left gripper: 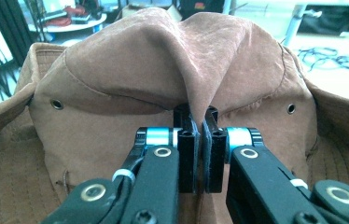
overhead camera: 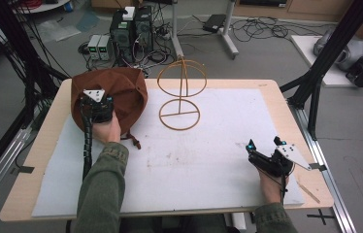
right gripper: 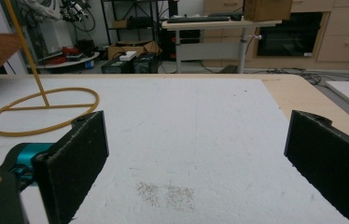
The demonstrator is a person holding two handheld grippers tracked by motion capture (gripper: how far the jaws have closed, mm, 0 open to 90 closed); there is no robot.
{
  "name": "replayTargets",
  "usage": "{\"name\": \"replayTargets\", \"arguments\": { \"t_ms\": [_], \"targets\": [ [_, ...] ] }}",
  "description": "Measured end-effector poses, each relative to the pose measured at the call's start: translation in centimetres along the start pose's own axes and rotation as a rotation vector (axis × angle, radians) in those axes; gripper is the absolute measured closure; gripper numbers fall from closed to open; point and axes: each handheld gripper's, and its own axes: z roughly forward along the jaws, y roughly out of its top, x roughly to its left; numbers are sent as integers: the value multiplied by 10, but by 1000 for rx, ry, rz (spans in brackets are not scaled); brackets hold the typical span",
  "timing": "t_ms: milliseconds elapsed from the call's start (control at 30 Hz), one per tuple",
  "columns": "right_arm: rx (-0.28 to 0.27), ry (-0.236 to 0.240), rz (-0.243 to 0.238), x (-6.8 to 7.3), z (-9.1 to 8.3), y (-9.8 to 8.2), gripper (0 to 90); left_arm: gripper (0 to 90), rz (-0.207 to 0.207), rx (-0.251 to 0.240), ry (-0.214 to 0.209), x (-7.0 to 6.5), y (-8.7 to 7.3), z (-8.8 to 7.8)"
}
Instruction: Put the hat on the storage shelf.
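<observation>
Lying across most of the pale wooden tabletop (overhead camera: 286,104), a white foam mat (overhead camera: 218,145) leaves bare wood along the right rim and the far edge. The widest open room is the mat's middle and its stretch toward 3 o'clock, where nothing stands; a faint brownish smudge (right gripper: 165,193) marks it just ahead of the right hand-held gripper.

Toward 12 o'clock on the mat stands a thin yellow wire hat stand (overhead camera: 180,94), with a flat ring for a base, an upright rod and a second ring on top. A soft brown suede brimmed hat (overhead camera: 121,92) sits at about 10 o'clock, close beside the stand's left, its brim reaching to the tabletop's far-left edge, its cords trailing onto the mat toward the person.

The left hand-held gripper (left gripper: 199,135) is pressed into the hat's near side; in the left gripper view its jaws stand almost together, pinching a raised fold of the crown between the pads. The left forearm, in an olive-green sleeve (overhead camera: 103,187), reaches up from 6 o'clock.

The right hand-held gripper (overhead camera: 266,144) rests low near 4 o'clock, close to the mat's near-right corner, pointing toward the middle. Its jaws are spread wide with nothing between them, held well apart from the stand.
</observation>
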Motion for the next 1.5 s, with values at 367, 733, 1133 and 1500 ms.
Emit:
{"name": "replayTargets", "arguments": {
  "t_ms": [367, 733, 1133, 1500],
  "targets": [
    [-3, 0, -5, 0, 0, 0, 54, 869, 37, -241, -40, 0, 24, -33],
    [-1, 3, -5, 2, 1, 0, 54, 868, -12, -381, -119, 8, 50, -57],
    [-2, 4, 0, 3, 1, 1, 54, 868, 23, -439, -225, -12, 96, -74],
    [-7, 8, -8, 3, 2, 0, 54, 867, 26, -433, -372, -52, 126, -71]
  ]
}}
